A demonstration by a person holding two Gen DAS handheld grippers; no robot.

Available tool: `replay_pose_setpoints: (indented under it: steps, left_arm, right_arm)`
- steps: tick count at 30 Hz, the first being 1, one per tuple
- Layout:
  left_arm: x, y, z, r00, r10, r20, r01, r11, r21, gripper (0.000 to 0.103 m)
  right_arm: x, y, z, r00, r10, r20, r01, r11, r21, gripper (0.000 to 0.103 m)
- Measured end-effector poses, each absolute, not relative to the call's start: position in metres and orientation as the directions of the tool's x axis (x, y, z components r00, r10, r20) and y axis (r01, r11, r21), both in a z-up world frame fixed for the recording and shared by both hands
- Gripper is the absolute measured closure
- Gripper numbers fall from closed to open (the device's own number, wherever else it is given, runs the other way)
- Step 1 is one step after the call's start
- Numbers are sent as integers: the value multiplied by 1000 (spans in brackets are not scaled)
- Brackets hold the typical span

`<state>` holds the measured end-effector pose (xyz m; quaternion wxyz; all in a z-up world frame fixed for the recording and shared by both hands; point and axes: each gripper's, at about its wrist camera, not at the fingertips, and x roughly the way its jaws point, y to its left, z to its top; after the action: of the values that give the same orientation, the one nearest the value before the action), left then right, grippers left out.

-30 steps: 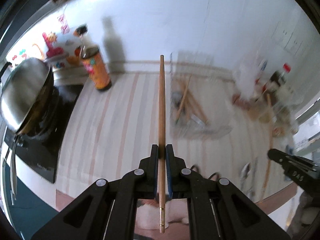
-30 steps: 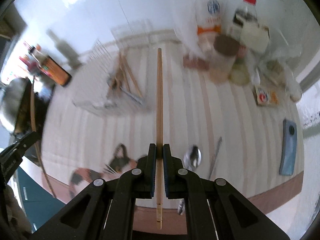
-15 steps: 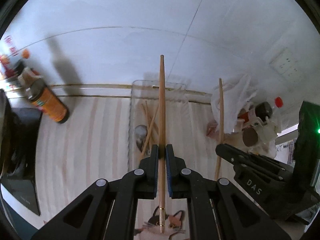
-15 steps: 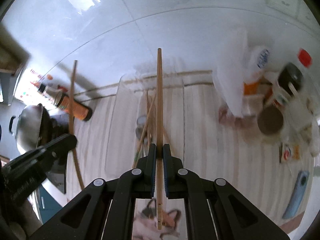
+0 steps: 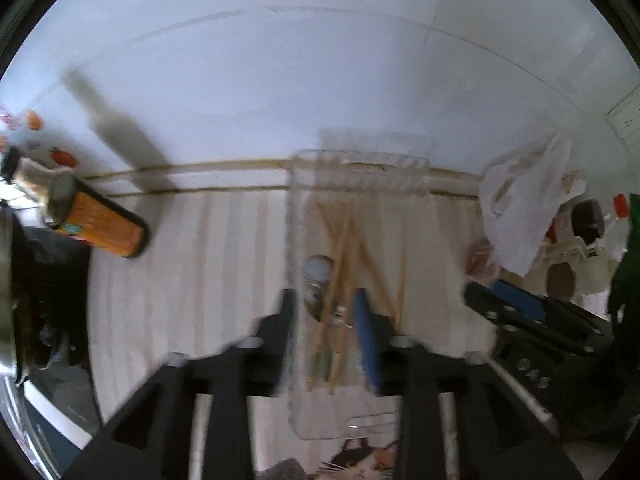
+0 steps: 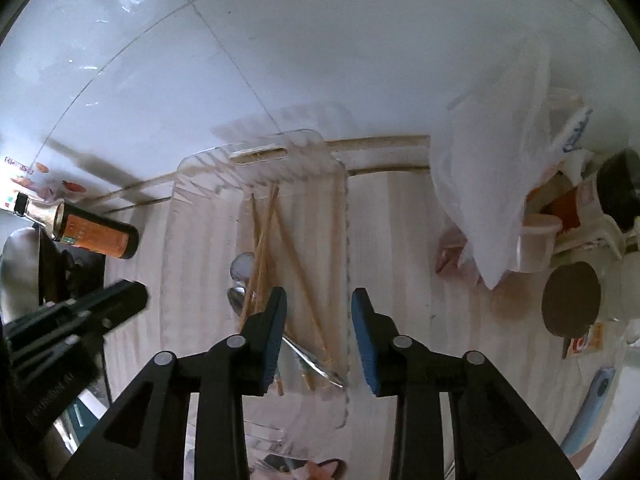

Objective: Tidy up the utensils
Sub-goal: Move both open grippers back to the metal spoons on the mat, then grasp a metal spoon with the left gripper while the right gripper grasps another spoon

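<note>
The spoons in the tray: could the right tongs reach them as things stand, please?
Probably yes: the right tongs hang open above the tray, though chopsticks partly overlie the spoons.

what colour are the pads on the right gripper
Blue pads on a black right gripper; clearest in the right wrist view.

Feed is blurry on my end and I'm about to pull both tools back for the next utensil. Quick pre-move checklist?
1. Left tool open, nothing gripped: ok.
2. Right tool open, nothing gripped: ok.
3. Chopsticks lie inside the clear tray: ok.
4. Spoons in the tray: ok.
5. Chopsticks neatly aligned: not ok, they cross.
6. Orange bottle clear of both tools: ok.
</note>
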<state>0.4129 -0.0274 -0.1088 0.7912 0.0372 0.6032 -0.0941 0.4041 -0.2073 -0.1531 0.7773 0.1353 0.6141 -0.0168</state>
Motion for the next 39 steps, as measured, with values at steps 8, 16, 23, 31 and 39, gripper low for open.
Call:
replay_pose_setpoints:
  steps: [8,16,23,31,39]
  left_arm:
    - [370,-5,-93,469,23,-883,106,991,83,3]
    - [317,-23,-126,479,55,-876,137,981,137,0]
    - [251,-60,-184,368,97,-925,187,966,176,0]
    - [212,-79,-228,278,132,-951,234,951,201,0]
    - [193,-110,-231,241,84,-967,288,945,154,1]
  right_arm:
    - [357,-231,-134,307,107,-946,247,951,187,42]
    - [259,-272,-125,407,-18,-913,358,923,142,37]
    - [156,-308,-192,212,49,-976,501,852,151,37]
    - [113,-299,-258,96,91,-991,525,842,128,51]
    - [107,-279,-265,93,-70,-993,405,914,-27,97]
